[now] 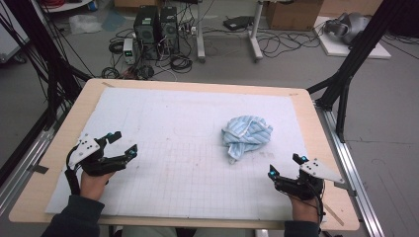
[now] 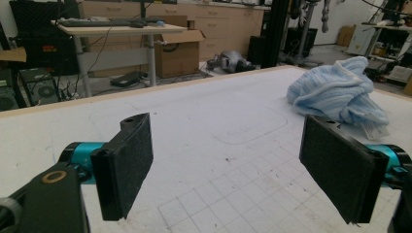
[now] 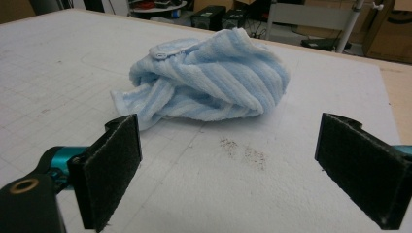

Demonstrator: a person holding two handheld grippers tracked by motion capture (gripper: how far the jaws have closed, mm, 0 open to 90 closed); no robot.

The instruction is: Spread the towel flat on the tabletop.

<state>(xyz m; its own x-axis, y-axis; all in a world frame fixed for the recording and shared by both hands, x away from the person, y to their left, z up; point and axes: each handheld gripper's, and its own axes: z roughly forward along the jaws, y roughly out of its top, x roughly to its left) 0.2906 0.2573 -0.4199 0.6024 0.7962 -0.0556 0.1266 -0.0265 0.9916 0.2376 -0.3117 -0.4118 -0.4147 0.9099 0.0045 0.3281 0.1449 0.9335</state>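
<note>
A crumpled light-blue striped towel [image 1: 245, 134] lies on the white gridded mat [image 1: 188, 148], right of the middle. My right gripper [image 1: 286, 166] stands open near the table's front right, a short way in front of the towel [image 3: 209, 80], with nothing between its pads. At the front left my left gripper [image 1: 124, 143] hovers open over the mat, its jaws empty. From the left gripper view [image 2: 226, 170] the towel [image 2: 335, 92] sits far off at the right.
The mat covers most of a wooden table [image 1: 316, 123]. Small reddish-brown specks [image 3: 245, 153] mark the mat just in front of the towel. Beyond the far edge are computer towers [image 1: 157, 24], cables, cardboard boxes [image 1: 291, 12] and black frame posts [image 1: 353, 59].
</note>
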